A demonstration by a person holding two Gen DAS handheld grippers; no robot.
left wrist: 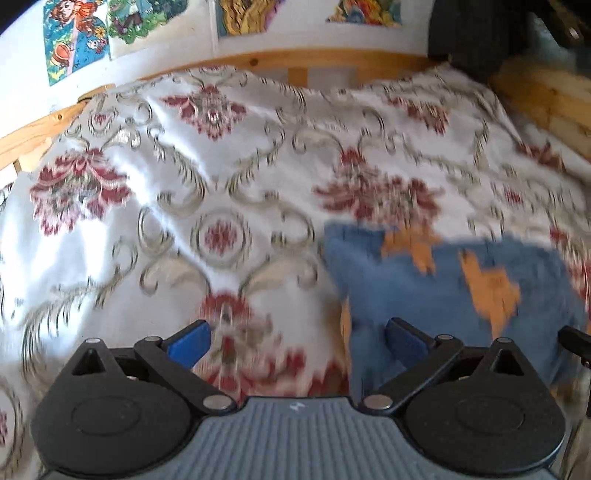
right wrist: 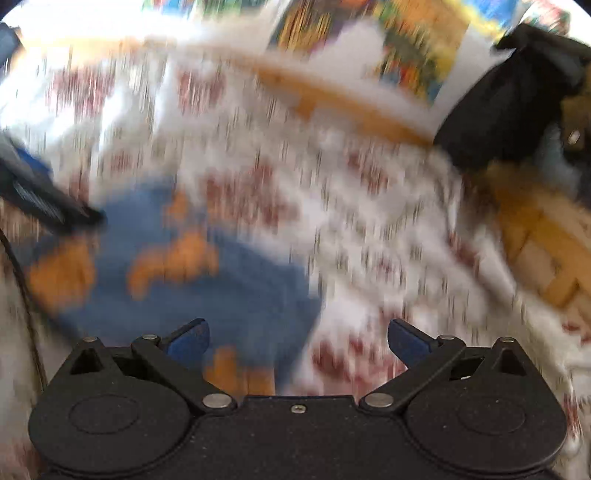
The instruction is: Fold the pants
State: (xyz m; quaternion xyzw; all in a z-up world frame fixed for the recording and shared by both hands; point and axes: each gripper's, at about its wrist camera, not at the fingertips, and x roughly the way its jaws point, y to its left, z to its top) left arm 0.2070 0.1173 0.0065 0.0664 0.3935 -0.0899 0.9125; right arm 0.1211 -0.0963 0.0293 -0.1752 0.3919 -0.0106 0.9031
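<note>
Blue pants (left wrist: pixel 443 291) with orange patches lie on a floral bedspread (left wrist: pixel 221 184), at the lower right of the left wrist view. My left gripper (left wrist: pixel 298 341) is open above the pants' left edge, and its fingers hold nothing. In the blurred right wrist view the same pants (right wrist: pixel 207 288) lie at the lower left. My right gripper (right wrist: pixel 298 341) is open over their right edge, with nothing between its fingers. The other gripper (right wrist: pixel 40 199) shows at the left edge of the right wrist view.
A wooden bed frame (left wrist: pixel 295 61) runs along the far side under a wall with colourful pictures (left wrist: pixel 77 33). A dark object (left wrist: pixel 476 33) sits at the far right corner, beside wooden slats (right wrist: pixel 546 251).
</note>
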